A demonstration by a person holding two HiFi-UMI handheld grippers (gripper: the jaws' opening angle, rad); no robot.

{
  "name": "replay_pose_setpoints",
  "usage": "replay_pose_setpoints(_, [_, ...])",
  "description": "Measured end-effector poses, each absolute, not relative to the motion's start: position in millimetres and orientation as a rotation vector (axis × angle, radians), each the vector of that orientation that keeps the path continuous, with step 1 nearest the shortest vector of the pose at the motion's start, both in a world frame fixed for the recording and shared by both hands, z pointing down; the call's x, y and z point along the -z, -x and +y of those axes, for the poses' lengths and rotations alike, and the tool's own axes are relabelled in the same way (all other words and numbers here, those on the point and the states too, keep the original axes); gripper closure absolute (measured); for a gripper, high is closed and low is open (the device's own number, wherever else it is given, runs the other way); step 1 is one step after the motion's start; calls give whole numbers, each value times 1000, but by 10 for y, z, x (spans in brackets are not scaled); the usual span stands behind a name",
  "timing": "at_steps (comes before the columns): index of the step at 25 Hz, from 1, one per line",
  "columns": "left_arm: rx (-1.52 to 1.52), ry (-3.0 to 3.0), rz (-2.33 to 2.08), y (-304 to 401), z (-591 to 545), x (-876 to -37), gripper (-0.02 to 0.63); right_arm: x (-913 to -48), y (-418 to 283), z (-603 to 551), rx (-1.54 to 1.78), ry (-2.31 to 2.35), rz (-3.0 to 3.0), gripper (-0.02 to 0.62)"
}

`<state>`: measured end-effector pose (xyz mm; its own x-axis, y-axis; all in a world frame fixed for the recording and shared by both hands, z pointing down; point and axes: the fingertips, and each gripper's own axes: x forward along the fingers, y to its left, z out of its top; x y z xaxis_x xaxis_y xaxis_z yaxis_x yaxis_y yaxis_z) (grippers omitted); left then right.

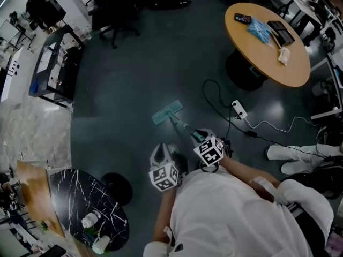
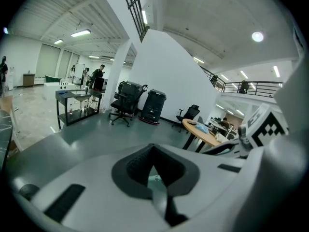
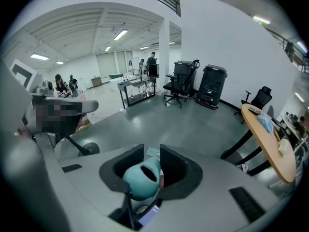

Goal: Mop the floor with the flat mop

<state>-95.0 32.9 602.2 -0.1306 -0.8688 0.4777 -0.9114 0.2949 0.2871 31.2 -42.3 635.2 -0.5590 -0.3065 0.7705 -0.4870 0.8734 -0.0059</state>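
**Mop head flat on the floor, right tool holding the pole**

The dark grey-green shiny floor (image 1: 139, 79) fills most of the head view; the round light-brown wooden table (image 1: 268, 63) stands at the top right; the black stone table with white veins (image 1: 69, 191) is at the bottom left, and two small bottles stand on it near its edge; what is in them is too small to tell.

The flat mop with a thin pole and a blue-green flat head (image 1: 167, 112) lies with its head flat on the floor, in the open middle between the two tables; the pole slants back toward the person.

The right gripper (image 1: 202, 137) (image 3: 147, 166) pinches the rounded blue-green top end of the pole (image 3: 141, 178); its two dark pads sit on either side of it, spread just as wide as the pole end.

The left gripper (image 1: 162, 150) (image 2: 153, 151) is just beside the right one, apart from the pole; its pads are pressed together at the tips, and nothing sits between them.

A white power strip (image 1: 239, 109) lies on the floor near the round table; a black remote (image 1: 242, 19), a blue packet (image 1: 260, 30) and a white cloth (image 1: 283, 54) lie on that table.
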Motion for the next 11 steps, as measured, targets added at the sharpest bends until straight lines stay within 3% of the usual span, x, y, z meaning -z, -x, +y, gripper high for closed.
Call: replay_pose_setpoints(11, [-90, -1571, -2001, 1096, 220, -6053, 600, -6306, -161, -490, -261, -558, -2229, 486])
